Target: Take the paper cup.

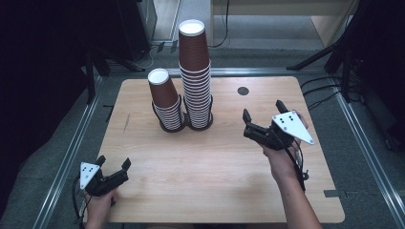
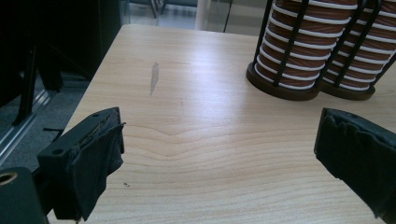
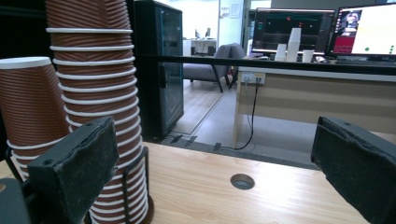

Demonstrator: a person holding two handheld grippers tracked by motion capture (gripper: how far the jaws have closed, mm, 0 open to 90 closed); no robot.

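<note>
two hands come in from the near edge of the table (image 1: 224, 191). left gripper (image 1: 113, 168) sits by the near left corner, jaws wide open, holding nothing. right gripper (image 1: 262, 117) is up over the right side, jaws wide open and empty too. short cup stack (image 1: 165, 102) and tall cup stack (image 1: 196, 76) stand touching near the far edge, with lots of bare wood between them and both grippers.

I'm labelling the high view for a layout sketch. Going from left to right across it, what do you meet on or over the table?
Left gripper → short cup stack → tall cup stack → table hole → right gripper.
</note>
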